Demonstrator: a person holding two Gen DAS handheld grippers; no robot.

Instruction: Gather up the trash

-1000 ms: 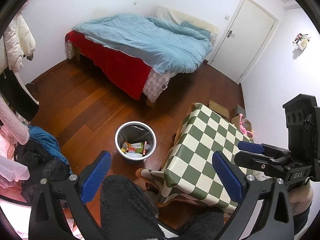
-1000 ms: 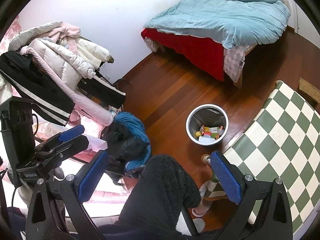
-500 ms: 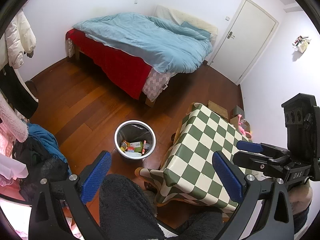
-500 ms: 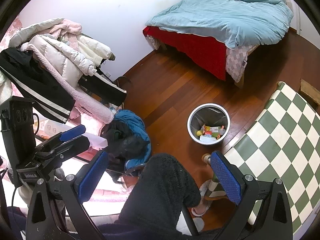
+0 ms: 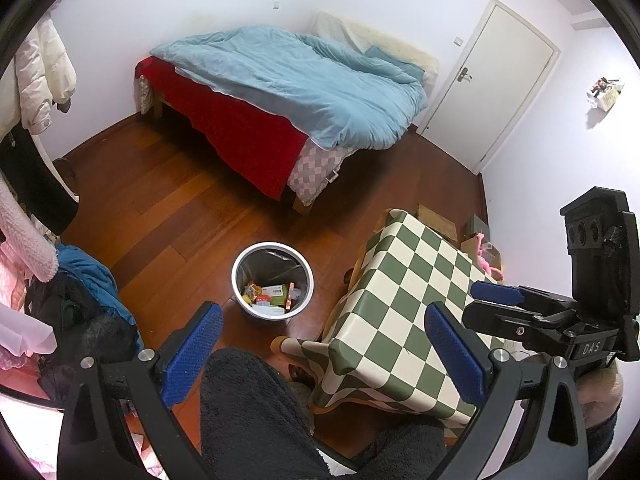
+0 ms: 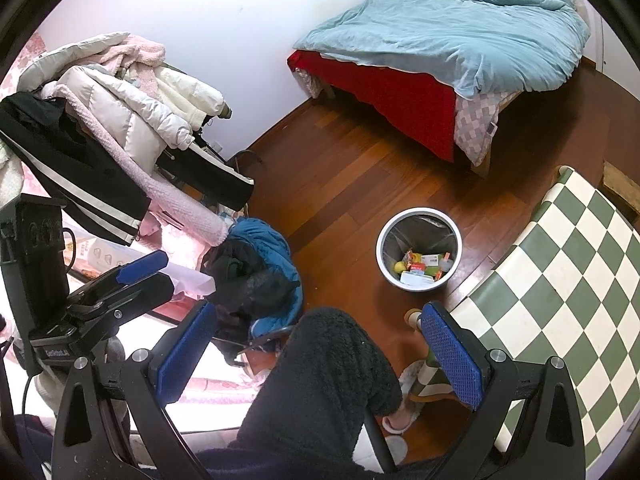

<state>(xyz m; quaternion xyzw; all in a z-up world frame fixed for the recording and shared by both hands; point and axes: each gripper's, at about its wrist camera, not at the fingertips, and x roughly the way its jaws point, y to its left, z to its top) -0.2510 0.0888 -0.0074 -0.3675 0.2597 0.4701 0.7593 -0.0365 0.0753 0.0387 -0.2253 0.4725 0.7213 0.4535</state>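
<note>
Seen from above in a bedroom: left tool point(image 5: 320, 344) and right tool point(image 6: 316, 348), both spread wide and carrying nothing, held high over the dark fleece-clad knees point(image 5: 256, 412) of a seated person. Trash bin point(image 5: 273, 278) standing upright on the wooden floor point(image 5: 160, 208), just beside the corner of the green-and-cream checked counter point(image 5: 412, 312), well short of the bed point(image 5: 288, 92). Inside the bin, packets and wrappers point(image 6: 420, 266) already lying in a heap at the bottom, a yellow piece among them. Counter top bare in both views; no loose litter evident on the visible floor either, so collection likely near its end, or a scan for leftovers under way.

Best handled as a slow sweep: tilting each wrist camera across floor edges, the gap under the counter and the pile of clothing point(image 6: 256, 268) at the left, where small scraps could hide. Worth keeping both tools wide until a target sits squarely between the pads, then closing on a wrapper's crumpled middle rather than a loose corner. Release advised directly above the bin's rim point(image 6: 419, 212), low enough that light packaging drops in rather than drifting onto the boards.
</note>
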